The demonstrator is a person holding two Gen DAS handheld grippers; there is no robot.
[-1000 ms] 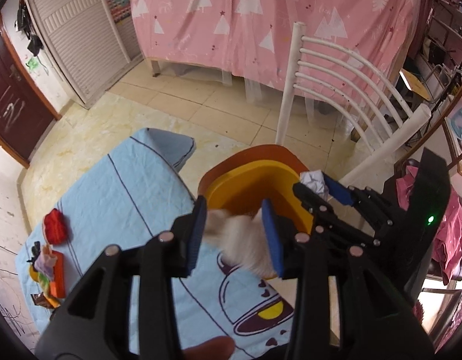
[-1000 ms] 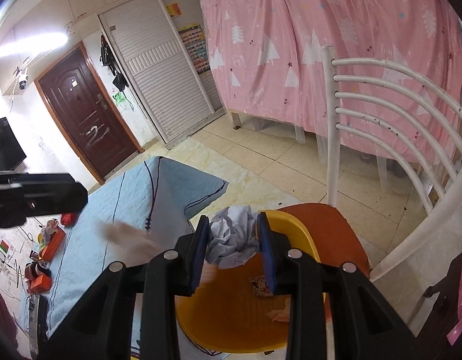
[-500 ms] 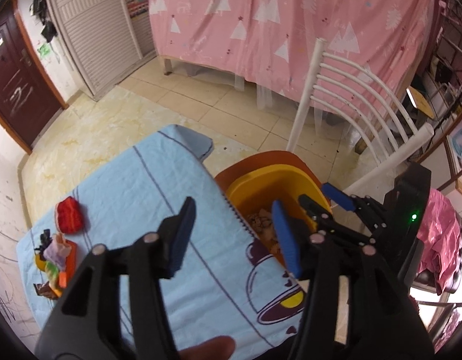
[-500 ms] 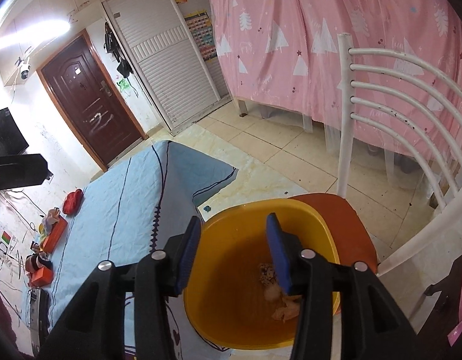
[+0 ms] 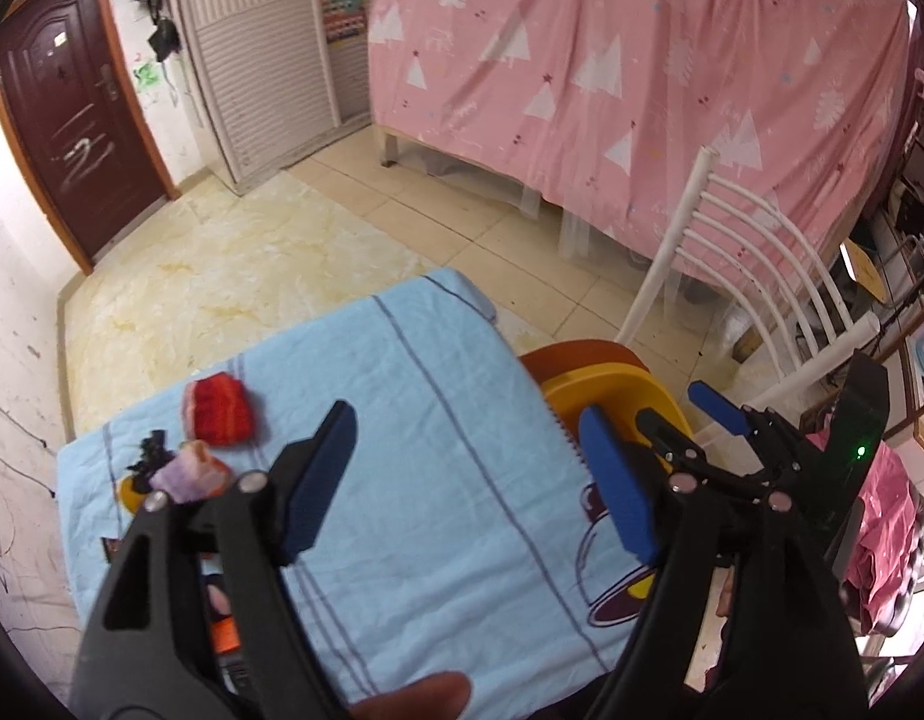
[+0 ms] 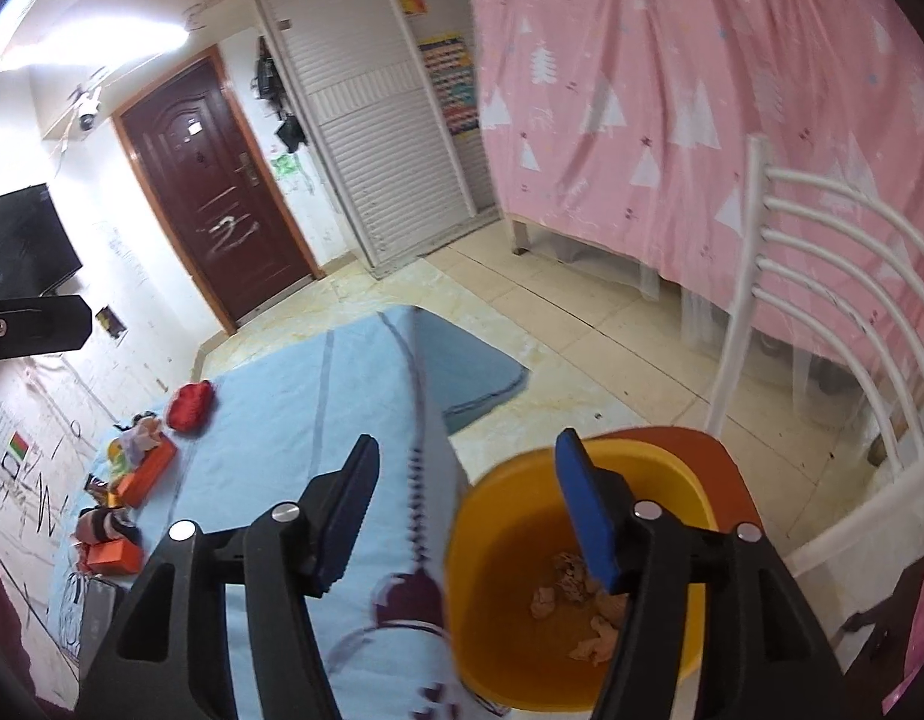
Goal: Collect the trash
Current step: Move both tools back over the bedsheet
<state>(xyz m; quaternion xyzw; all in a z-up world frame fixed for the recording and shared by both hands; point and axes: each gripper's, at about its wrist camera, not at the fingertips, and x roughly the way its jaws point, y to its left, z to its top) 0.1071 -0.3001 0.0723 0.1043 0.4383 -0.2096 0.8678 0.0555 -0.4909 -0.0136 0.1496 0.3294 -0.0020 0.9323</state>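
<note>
Right wrist view first: the right gripper (image 6: 468, 516) hangs over the near edge of the table, jaws spreading apart with nothing between the blue pads. Just under its right finger sits the yellow basin (image 6: 522, 540), resting on the orange seat of a white chair (image 6: 756, 312) pulled up against the table. Down in the bottom of the basin lie the crumpled paper scraps (image 6: 573, 585), a small loose heap of pale and pinkish wads, partly hidden behind the finger.

Over to the left wrist view: the left gripper (image 5: 468, 480) is above the light blue tablecloth (image 5: 402, 420), and its jaws are widening too, empty, only cloth showing in the gap. The basin's rim peeks out past its right pad, and the other gripper's blue tips reach in beyond that, near the chair's back rails.

Far corner of the table, well apart from both grippers: a red knitted thing (image 5: 219, 414), a purple and pink bundle (image 5: 189, 471) just beside it, and orange boxes (image 6: 147, 468) along the edge. What those small pieces are exactly, I can't tell. A fingertip (image 5: 414, 699) shows at the bottom edge.
</note>
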